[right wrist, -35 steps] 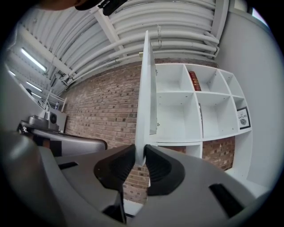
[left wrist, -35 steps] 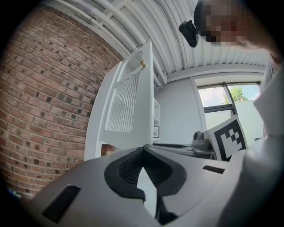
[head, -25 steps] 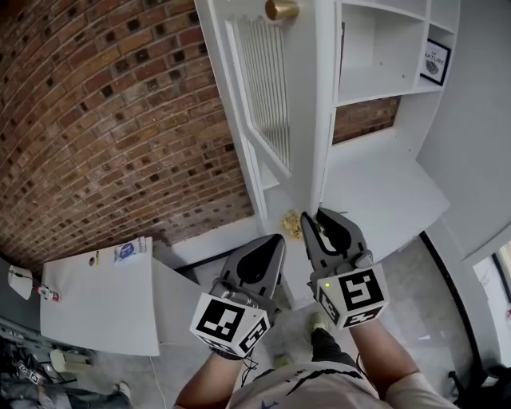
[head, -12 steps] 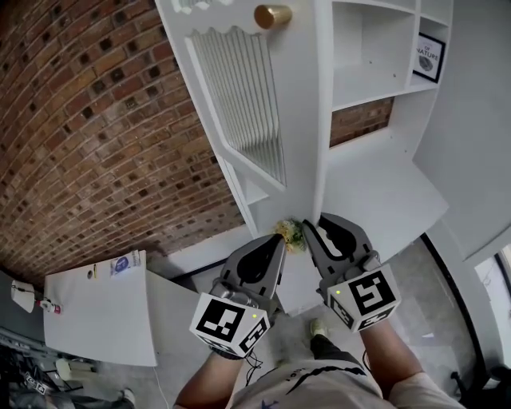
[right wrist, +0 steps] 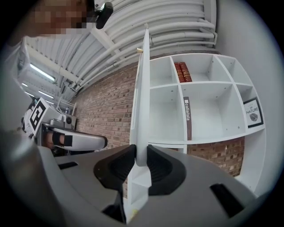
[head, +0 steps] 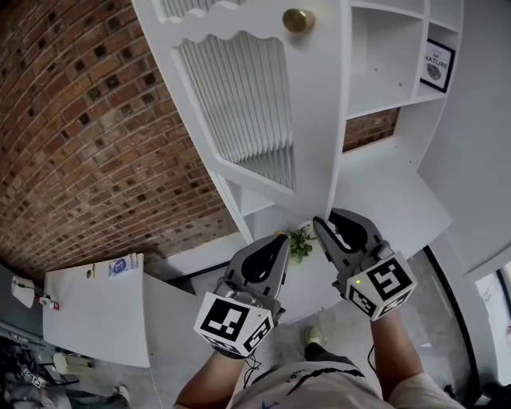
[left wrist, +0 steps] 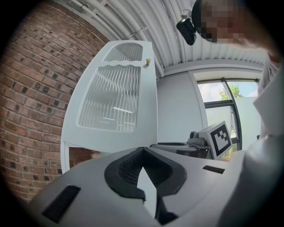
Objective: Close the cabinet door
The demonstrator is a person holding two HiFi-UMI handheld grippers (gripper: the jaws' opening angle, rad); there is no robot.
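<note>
Cabinet door (head: 319,120), half open from the white shelf unit (head: 399,48); we pinch its free edge in the right tongs (right wrist: 141,155), whose jaws have just been widening. Our left tongs (left wrist: 142,153) are closed and empty.

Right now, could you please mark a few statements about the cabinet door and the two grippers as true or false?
1. The right gripper is clamped on the edge of the cabinet door. True.
2. The left gripper holds the brass knob. False: it holds nothing, and the knob sits high on the door, apart from both grippers.
3. The door is fully closed. False: it stands open, with the shelves exposed beside it.
4. There are red books in an upper shelf compartment. True.
</note>
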